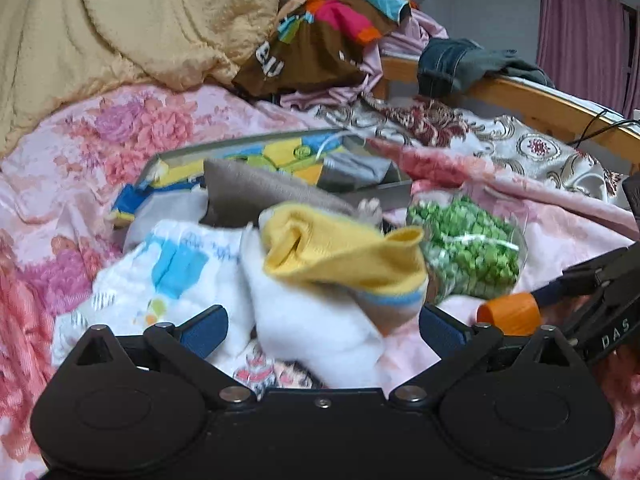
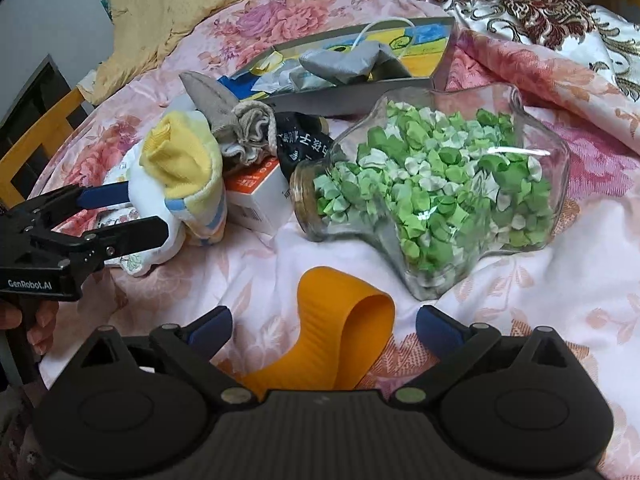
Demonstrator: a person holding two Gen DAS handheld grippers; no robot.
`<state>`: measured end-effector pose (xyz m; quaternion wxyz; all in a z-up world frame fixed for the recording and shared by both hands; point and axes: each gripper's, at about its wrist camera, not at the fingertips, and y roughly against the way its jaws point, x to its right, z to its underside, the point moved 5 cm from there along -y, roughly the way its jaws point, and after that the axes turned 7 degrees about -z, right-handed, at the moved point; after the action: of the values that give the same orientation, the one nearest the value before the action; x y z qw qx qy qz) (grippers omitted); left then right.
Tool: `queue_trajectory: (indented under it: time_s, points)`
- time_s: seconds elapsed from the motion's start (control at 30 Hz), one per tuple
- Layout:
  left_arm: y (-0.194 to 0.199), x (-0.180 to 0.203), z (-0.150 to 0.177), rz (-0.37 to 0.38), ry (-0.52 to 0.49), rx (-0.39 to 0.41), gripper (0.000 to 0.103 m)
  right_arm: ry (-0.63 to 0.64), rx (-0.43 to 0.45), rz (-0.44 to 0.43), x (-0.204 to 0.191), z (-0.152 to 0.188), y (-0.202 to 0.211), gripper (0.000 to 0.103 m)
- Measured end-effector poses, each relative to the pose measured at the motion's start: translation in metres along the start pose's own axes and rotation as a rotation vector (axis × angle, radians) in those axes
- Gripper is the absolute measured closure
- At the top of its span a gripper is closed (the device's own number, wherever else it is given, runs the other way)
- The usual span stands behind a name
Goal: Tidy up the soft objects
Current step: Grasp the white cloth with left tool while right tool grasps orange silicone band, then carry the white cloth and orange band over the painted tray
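A yellow and white sock bundle (image 1: 340, 264) lies on the floral bedspread, between the wide-open fingers of my left gripper (image 1: 324, 330). In the right wrist view the left gripper (image 2: 148, 216) straddles the white part of the same bundle (image 2: 184, 168). A white printed cloth (image 1: 168, 276) lies beside it. My right gripper (image 2: 324, 326) is open with an orange ribbed band (image 2: 336, 332) lying between its fingers, not clamped. The band (image 1: 508, 314) also shows in the left wrist view. A grey-beige sock (image 2: 248, 128) and a black sock (image 2: 304, 144) lie behind.
A glass jar of green paper stars (image 2: 432, 196) lies on its side. A small white and orange box (image 2: 260, 196) sits left of it. A grey tray (image 2: 360, 100) holds grey cloth and colourful packaging. Piled clothes and a wooden bed rail (image 1: 540, 100) stand behind.
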<state>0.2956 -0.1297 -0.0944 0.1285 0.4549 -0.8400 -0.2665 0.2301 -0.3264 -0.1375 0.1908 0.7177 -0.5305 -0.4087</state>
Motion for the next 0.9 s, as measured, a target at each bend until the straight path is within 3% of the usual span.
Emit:
queue_trajectory:
  time_s: [0.17,0.27,0.33,0.63,0.9]
  points:
    - [-0.001,0.002,0.0,0.008,-0.014,0.006,0.017,-0.037,0.03,-0.021,0.005,-0.002,0.001,0.011]
    - [-0.004,0.009,-0.002,-0.02,-0.053,-0.008,0.031,-0.039,0.04,-0.036,0.005,-0.003,0.002,0.021]
    - [-0.007,0.012,-0.002,-0.047,-0.076,-0.023,0.05,-0.036,0.039,-0.037,0.005,-0.003,0.003,0.03]
    - [-0.003,0.011,0.001,-0.049,-0.042,-0.05,0.082,-0.068,0.049,-0.02,0.008,-0.005,0.009,0.055]
    - [0.011,0.009,0.003,-0.039,0.013,-0.058,0.09,-0.049,0.039,-0.045,0.005,-0.003,0.014,0.069]
